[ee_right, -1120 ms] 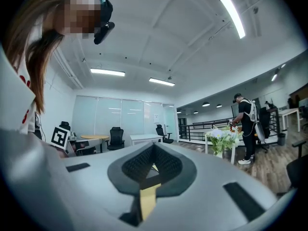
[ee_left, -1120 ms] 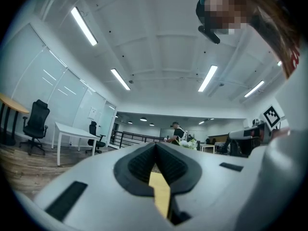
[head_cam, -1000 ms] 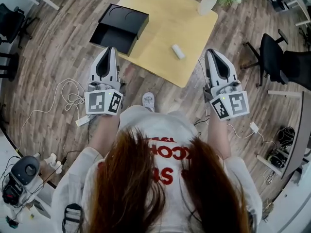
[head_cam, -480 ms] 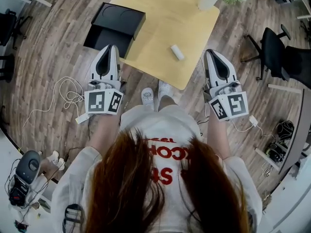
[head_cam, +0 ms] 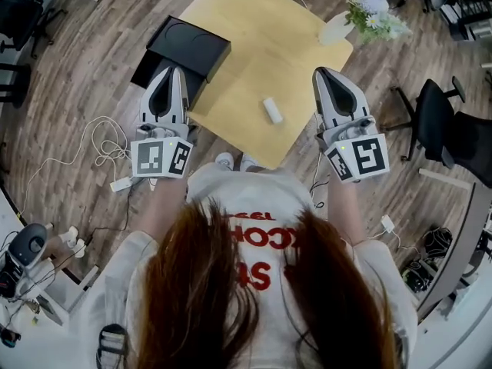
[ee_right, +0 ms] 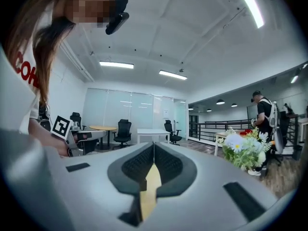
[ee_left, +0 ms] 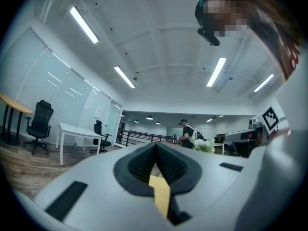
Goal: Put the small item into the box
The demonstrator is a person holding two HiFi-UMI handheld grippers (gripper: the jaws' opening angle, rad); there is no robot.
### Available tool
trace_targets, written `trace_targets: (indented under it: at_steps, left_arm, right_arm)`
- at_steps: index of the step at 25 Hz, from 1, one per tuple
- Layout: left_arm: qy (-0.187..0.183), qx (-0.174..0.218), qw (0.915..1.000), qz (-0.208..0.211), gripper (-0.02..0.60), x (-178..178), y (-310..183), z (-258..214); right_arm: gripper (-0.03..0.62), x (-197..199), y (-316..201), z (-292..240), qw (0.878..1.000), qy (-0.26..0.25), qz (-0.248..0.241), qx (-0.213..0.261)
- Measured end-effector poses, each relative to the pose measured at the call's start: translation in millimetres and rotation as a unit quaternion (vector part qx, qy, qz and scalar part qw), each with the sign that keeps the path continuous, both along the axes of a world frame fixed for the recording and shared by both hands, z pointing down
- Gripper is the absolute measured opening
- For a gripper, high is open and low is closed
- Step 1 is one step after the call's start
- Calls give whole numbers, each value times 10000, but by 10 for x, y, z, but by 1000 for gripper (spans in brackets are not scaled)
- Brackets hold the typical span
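A small white cylinder-shaped item [head_cam: 271,110] lies on the yellow wooden table [head_cam: 261,44], near its front corner. A black box [head_cam: 181,52] sits at the table's left edge with its lid raised behind the open tray. My left gripper [head_cam: 164,79] hangs over the box's near corner, jaws shut and empty. My right gripper [head_cam: 324,78] is held above the table's right edge, right of the item, also shut with nothing in it. In the left gripper view the gripper [ee_left: 155,146] shows closed pads, and the right gripper [ee_right: 153,146] looks the same in its own view.
A white vase with flowers [head_cam: 369,10] stands at the table's far right corner. Black office chairs [head_cam: 434,114] are on the right and at far left. Cables [head_cam: 108,148] trail on the wooden floor by the left gripper. Another person [ee_left: 187,133] stands far off in the room.
The table and box have slid closer and lower in the head view as the person stepped forward. Both grippers are now raised over the table's near edges, still shut.
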State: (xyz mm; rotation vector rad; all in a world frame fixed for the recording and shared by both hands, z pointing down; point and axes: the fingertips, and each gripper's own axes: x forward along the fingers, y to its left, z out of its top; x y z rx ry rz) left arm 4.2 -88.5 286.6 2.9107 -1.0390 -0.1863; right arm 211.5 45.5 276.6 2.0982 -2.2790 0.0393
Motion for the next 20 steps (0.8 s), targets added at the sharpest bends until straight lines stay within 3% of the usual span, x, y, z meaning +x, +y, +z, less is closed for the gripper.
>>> trace_targets:
  at_steps: [6, 12, 20]
  left_arm:
    - [-42, -23, 9999, -123, 6, 197, -61, 26]
    - [-153, -215, 9996, 68, 6, 395, -162, 176]
    - [-380, -438, 9976, 385, 6, 536, -259, 455]
  right_arm:
    - [8, 178, -200, 93, 9998, -110, -148, -87]
    - [8, 229, -286, 231, 9990, -331, -15, -291]
    - [8, 146, -326, 822, 9922, -669, 273, -1020]
